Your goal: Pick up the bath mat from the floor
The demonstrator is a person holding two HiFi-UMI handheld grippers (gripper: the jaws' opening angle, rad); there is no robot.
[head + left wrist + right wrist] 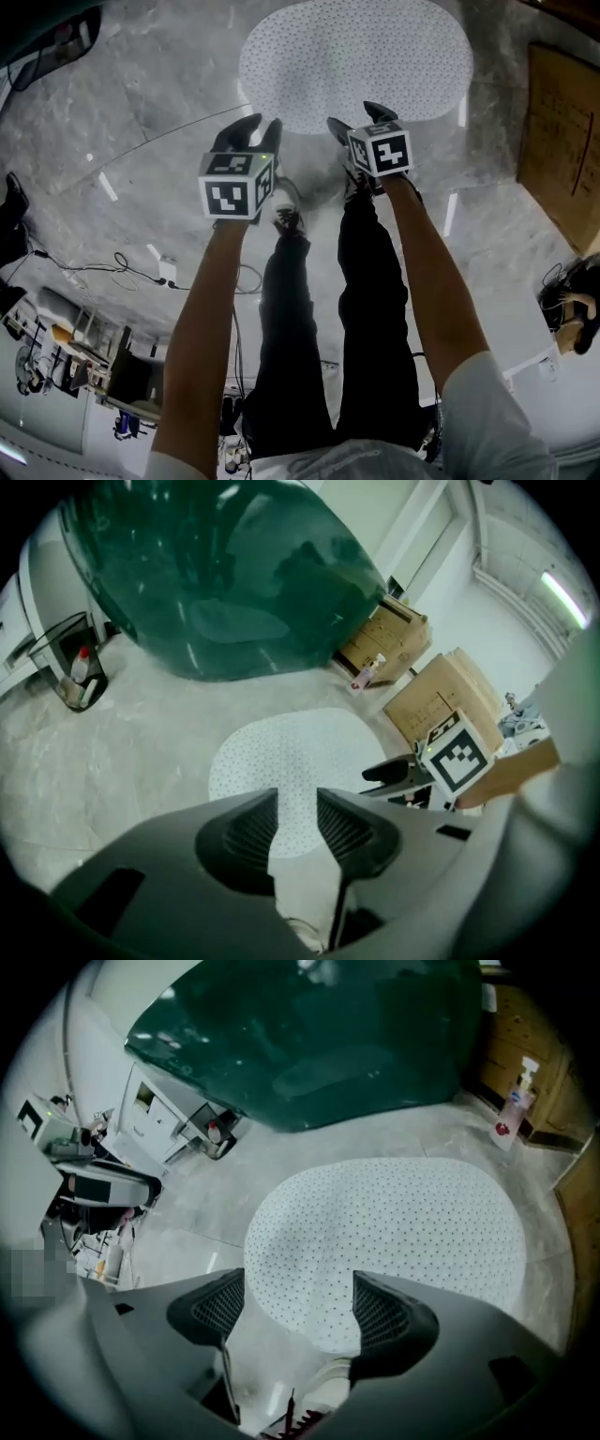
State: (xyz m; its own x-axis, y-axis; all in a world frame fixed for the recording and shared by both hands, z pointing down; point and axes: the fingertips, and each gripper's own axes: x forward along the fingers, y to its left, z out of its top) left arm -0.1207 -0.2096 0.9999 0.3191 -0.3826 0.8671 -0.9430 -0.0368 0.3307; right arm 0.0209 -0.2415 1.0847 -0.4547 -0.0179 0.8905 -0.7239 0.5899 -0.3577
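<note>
Marble-grey floor (141, 112) ran under everything, and the bath mat (356, 64) lay flat on it, a white oval speckled with small dark dots, just beyond the person's feet. It was not in either tool, and nothing rested on it. The person stood over it with both bare forearms stretched down and away, black trousers (291, 337) and a pale shoe (286, 214) showing between them. The left gripper (263, 127) hung above the mat's near edge, toward its left end, pointing steeply down; its jaws stood a narrow way apart with nothing pinched, and the left gripper view showed only the mat (291, 761) through the slot in front of the left gripper (296, 803). The right gripper (354, 117) hung just beside it on the right, also over the near edge, with its jaws spread clearly wider and empty; in the right gripper view the dotted mat (394, 1241) filled the gap before the right gripper (298, 1288). Neither tool touched the mat. Beyond the mat's far side rose a big dark green rounded body (216, 574), glossy like glass. On the far right stood cardboard boxes (384, 639), with a clear pump bottle (514, 1101) on the floor beside them. Off to the left stood a small wire rack (70, 672) holding a bottle, and loose black cables (112, 267) trailed across the floor near the person's left side.
</note>
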